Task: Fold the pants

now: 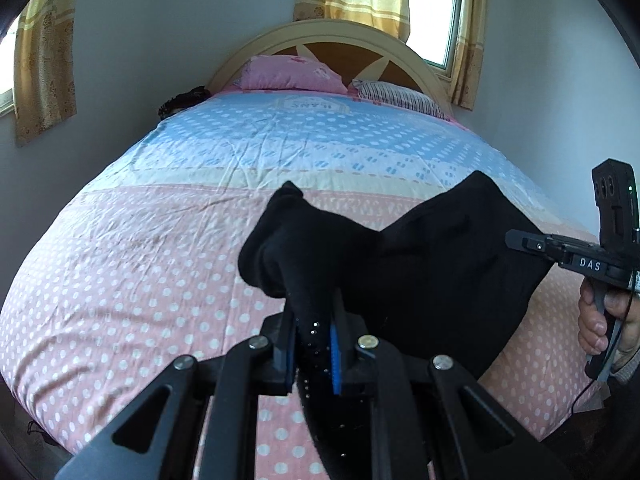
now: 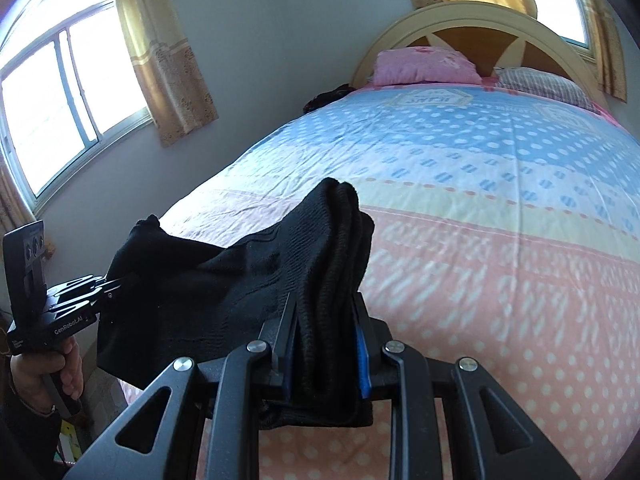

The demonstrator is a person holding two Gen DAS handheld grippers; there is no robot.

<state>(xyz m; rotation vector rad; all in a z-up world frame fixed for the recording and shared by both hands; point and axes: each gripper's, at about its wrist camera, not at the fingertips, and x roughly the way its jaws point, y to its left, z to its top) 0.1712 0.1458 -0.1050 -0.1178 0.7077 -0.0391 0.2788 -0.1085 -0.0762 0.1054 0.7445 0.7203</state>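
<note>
Both grippers, left (image 1: 314,344) and right (image 2: 324,348), clamped on black pants (image 1: 440,264); side window (image 2: 60,112) only in right view.

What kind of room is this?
A bedroom, most likely: a made bed with a polka-dot cover, pillows against an arched headboard, and curtained windows.

- We are in a bedroom of a home.
- A bed (image 1: 168,248) fills most of the view, spread with a pink and blue dotted cover.
- An arched wooden headboard (image 1: 332,40) stands against a plain wall.
- A pink pillow (image 1: 288,74) and a striped pillow (image 1: 396,96) lie beneath it.
- Yellow patterned curtains (image 2: 164,52) hang beside a bright window (image 2: 60,100).
</note>
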